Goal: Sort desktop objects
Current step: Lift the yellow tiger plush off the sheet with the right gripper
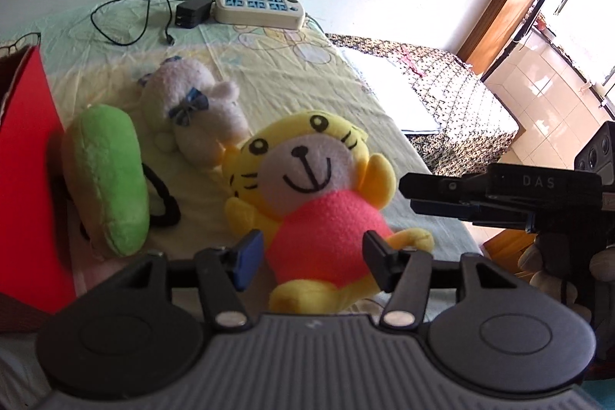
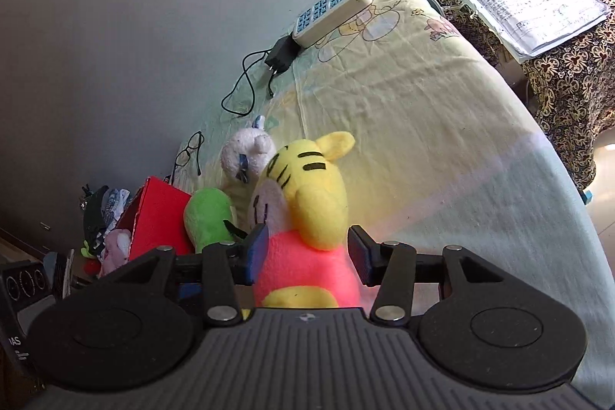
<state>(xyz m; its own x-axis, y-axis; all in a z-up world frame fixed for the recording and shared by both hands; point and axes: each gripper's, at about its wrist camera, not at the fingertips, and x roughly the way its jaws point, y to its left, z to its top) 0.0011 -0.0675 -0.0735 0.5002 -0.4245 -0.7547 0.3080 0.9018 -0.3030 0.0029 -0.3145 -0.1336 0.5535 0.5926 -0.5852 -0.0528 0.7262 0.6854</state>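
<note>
Tiger plush [image 1: 307,195] lies on the cloth-covered desk [image 2: 442,125], long axis running forward from both grippers, head at the far end, pink body nearest. Left gripper [image 1: 313,258] straddles the body, fingers parted, pads just clear of it. Right gripper [image 2: 309,254] likewise brackets the pink torso from the opposite side, fingers partly open, grasping nothing. Green plush [image 1: 115,179] and red box [image 1: 27,179] lie left of the fingers.
</note>
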